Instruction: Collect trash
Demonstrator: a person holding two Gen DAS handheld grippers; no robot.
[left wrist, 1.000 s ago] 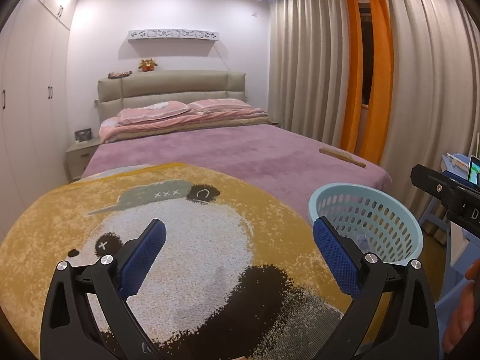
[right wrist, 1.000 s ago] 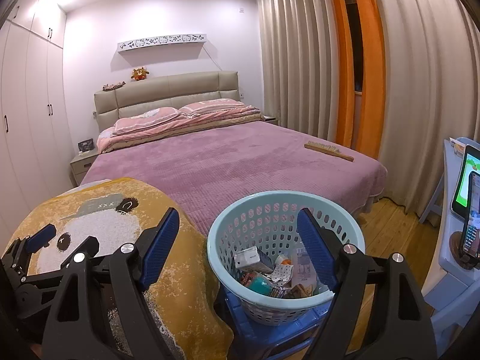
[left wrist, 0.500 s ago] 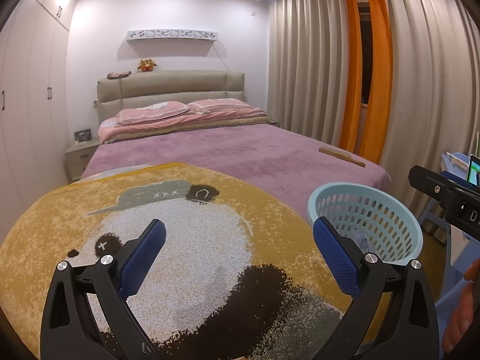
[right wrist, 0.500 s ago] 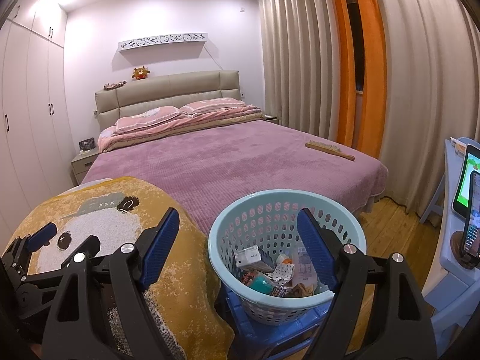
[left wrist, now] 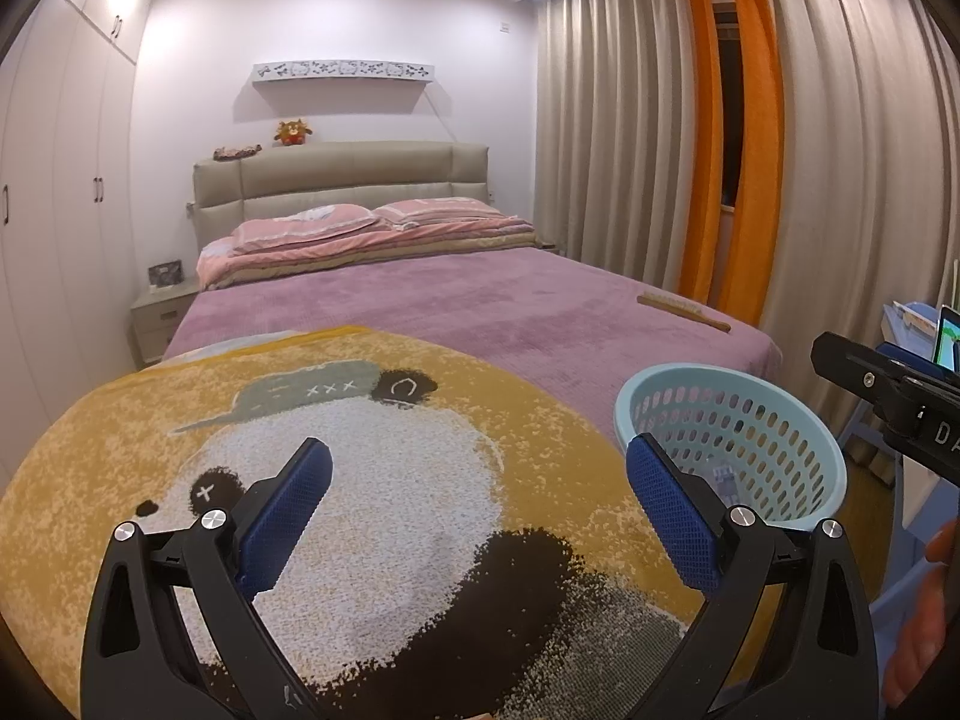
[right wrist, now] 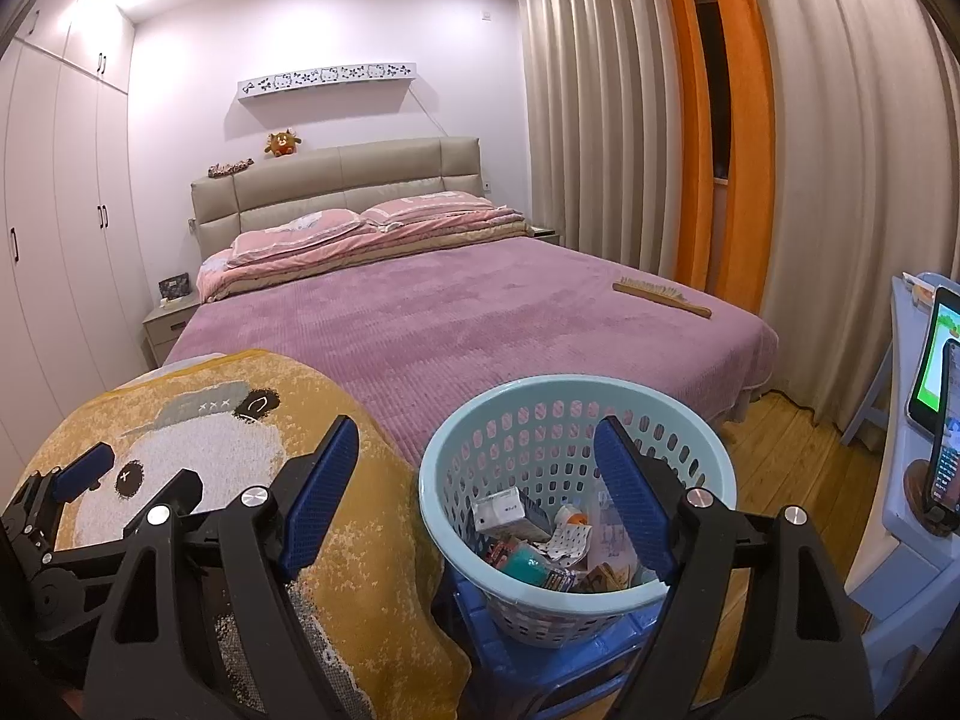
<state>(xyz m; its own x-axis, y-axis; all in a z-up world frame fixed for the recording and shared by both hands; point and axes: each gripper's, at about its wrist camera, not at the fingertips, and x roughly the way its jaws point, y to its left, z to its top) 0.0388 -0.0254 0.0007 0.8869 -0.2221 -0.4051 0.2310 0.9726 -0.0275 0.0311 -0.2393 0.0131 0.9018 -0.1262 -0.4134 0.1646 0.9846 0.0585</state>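
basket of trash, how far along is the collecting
Done: the light blue basket on the blue stool already holds a pile of wrappers and small boxes. In hand: nothing; the left tool and the right tool are both open and empty. Left: no loose trash shows on the panda rug or the bed, where only a wooden brush lies.

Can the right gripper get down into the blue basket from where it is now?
Probably yes: the right gripper is open and empty, right in front of the basket, whose top is uncovered, with trash only at the bottom.
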